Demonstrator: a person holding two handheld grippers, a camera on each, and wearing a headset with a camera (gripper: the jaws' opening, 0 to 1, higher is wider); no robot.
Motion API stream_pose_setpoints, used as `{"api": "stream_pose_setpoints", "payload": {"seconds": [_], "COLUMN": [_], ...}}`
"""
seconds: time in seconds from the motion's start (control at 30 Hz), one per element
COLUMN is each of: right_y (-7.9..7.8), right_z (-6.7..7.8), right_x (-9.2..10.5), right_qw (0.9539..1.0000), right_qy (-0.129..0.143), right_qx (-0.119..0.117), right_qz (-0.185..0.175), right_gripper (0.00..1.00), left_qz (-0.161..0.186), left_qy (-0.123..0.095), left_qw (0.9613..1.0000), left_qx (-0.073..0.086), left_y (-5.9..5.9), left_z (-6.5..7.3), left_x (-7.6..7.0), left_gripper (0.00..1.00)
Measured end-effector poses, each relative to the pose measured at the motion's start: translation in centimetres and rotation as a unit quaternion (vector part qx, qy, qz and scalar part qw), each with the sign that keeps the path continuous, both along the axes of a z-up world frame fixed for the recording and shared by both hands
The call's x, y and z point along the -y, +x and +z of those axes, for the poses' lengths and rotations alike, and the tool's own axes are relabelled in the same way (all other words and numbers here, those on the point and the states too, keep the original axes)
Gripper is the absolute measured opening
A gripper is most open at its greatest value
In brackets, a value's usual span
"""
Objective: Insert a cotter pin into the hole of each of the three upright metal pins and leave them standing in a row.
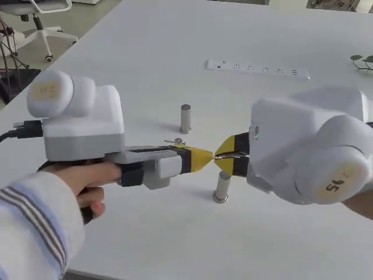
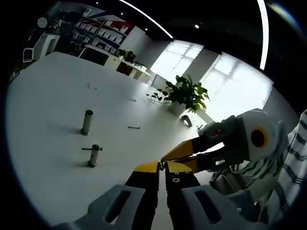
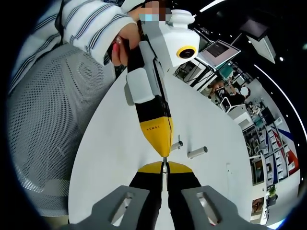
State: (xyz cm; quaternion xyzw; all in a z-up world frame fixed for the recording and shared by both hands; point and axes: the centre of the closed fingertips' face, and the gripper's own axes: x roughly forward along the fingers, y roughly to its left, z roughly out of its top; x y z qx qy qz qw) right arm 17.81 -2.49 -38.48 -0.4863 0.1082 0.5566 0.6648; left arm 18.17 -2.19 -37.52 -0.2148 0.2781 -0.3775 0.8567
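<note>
My left gripper (image 1: 210,157) and right gripper (image 1: 218,156) meet tip to tip above the white table (image 1: 145,233). A thin cotter pin (image 3: 164,165) bridges them, and both pairs of jaws look shut on it. In the left gripper view my left gripper (image 2: 162,166) touches the right one's yellow fingertips (image 2: 180,150). One bare metal pin (image 1: 185,118) stands behind the tips and another bare pin (image 1: 221,186) stands in front. A third pin (image 2: 93,155) has a cotter pin through it and is partly hidden in the head view.
A loose cotter pin (image 2: 134,127) lies on the table past the pins. A white power strip (image 1: 256,68) sits at the far side. A potted plant (image 2: 184,93) stands further back. An office chair (image 1: 41,23) is off the table's left edge.
</note>
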Motion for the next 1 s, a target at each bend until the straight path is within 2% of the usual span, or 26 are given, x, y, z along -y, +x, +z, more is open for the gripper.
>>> {"api": "stream_pose_setpoints", "payload": {"seconds": [0.23, 0.67, 0.77, 0.8, 0.83, 0.9, 1.0], "right_y": [-0.4, -1.2, -1.3, -1.4, -1.2, -1.1, -1.2], "right_z": [-0.1, -0.2, -0.3, -0.3, -0.2, -0.1, -0.1], "right_x": [-0.3, -1.1, -1.2, -1.3, -1.4, -1.4, -1.5], "right_qw": [1.0000, 0.9998, 0.9998, 0.9998, 0.9998, 0.9998, 0.9997], "right_qy": [-0.001, -0.003, -0.002, -0.002, 0.000, 0.002, 0.002], "right_qx": [0.000, -0.001, -0.002, -0.001, 0.005, 0.009, 0.010], "right_qz": [0.005, 0.018, 0.019, 0.018, 0.018, 0.017, 0.023], "right_gripper": [0.00, 0.00, 0.00, 0.00, 0.00, 0.00, 0.00], "left_qz": [0.001, -0.026, -0.024, -0.023, -0.016, -0.014, -0.018], "left_qy": [-0.003, 0.020, 0.020, 0.022, 0.026, 0.032, 0.037], "left_qw": [1.0000, 0.9994, 0.9995, 0.9995, 0.9995, 0.9993, 0.9990], "left_qx": [-0.004, 0.006, -0.002, -0.001, 0.009, 0.017, 0.019], "left_y": [-0.2, -1.1, -1.3, -1.3, -1.1, -1.1, -1.1], "left_z": [-0.1, -0.5, -0.6, -0.6, -0.4, -0.2, -0.2], "left_x": [-0.2, -0.9, -1.0, -1.1, -1.1, -1.1, -1.2], "left_gripper": [0.00, 0.00, 0.00, 0.00, 0.00, 0.00, 0.00]}}
